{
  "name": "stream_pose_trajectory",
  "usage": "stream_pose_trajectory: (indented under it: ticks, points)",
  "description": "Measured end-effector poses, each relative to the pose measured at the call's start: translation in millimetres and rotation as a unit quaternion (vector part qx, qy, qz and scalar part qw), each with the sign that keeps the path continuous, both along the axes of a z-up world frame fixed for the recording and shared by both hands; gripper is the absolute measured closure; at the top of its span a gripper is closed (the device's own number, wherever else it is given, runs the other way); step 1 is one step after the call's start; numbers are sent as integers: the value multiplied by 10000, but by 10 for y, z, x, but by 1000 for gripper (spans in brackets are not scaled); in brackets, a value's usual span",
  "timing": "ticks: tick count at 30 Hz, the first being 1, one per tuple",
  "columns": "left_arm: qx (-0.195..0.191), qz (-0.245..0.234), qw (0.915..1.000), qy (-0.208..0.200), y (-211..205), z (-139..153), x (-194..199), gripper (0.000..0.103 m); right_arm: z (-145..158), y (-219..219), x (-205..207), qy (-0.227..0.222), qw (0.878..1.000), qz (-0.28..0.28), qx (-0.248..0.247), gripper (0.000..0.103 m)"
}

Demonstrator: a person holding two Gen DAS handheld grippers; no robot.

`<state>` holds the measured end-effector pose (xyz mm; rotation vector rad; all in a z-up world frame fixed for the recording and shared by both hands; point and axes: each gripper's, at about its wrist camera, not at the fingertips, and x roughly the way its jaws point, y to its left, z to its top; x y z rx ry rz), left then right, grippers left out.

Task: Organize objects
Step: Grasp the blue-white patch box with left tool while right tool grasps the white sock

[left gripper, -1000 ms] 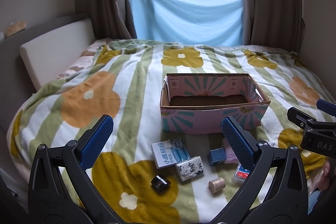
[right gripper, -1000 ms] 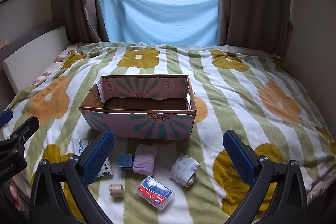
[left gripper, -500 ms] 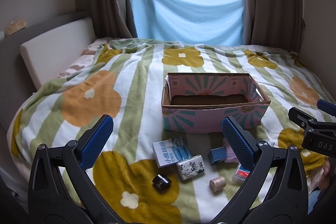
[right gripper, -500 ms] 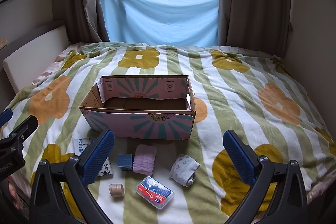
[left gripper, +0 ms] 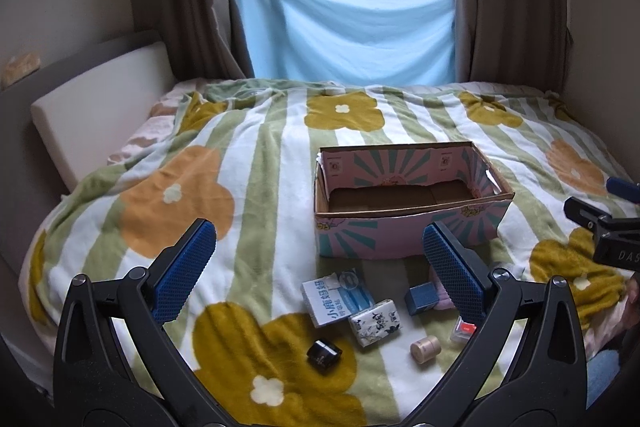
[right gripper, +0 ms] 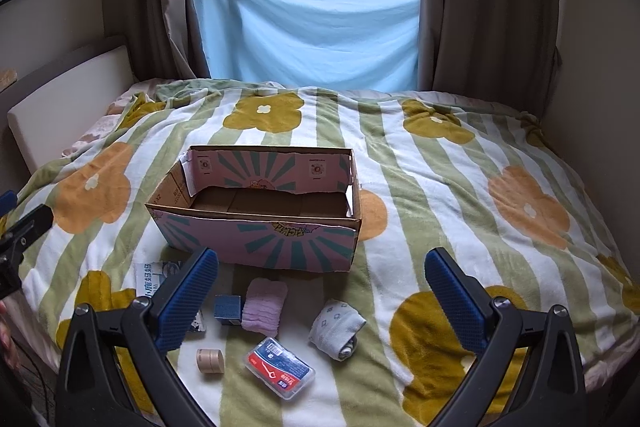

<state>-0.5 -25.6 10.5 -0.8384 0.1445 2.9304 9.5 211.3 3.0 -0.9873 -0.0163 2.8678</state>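
Left gripper (left gripper: 318,269) is held wide open above the blanket (left gripper: 260,155), nothing between its pads. Right gripper (right gripper: 320,291) is likewise spread wide, unloaded. The open cardboard box (right gripper: 256,223) is seen ahead of both grippers, its floor bare. Between the right gripper's fingers lie a blue cube (right gripper: 227,308) touching a folded lilac cloth (right gripper: 264,305), a rolled sock (right gripper: 338,327), a floss-pick case (right gripper: 279,367) and a tape roll (right gripper: 209,361). Ahead of the left gripper lie a tissue pack (left gripper: 338,295), a patterned packet (left gripper: 375,321) and a small black object (left gripper: 324,351).
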Motion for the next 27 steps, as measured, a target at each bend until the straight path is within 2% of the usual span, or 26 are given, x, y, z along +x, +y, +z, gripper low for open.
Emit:
stream_pose_trajectory:
  ticks: [3, 8, 12, 16, 27]
  points:
    - [-262, -271, 9991, -219, -29, -64, -117, 0, -55, 93, -54, -213, 9993, 284, -150, 0]
    - [-783, -470, 9929, -764, 16, -498, -286, 0, -351, 175, -119, -623, 9970, 367, -283, 0]
    - [-577, -467, 9886, -1312, 39, -901, -463, 0, -651, 242, -194, -907, 9946, 242, -442, 0]
    - [-445, -398, 9840, -1682, 112, -1251, -645, 0, -958, 302, -287, -1198, 9919, 49, -415, 0]
    - [-303, -99, 9704, -2392, 340, -1831, -1158, 0, -1564, 375, -533, -1725, 9846, -171, -239, 0]
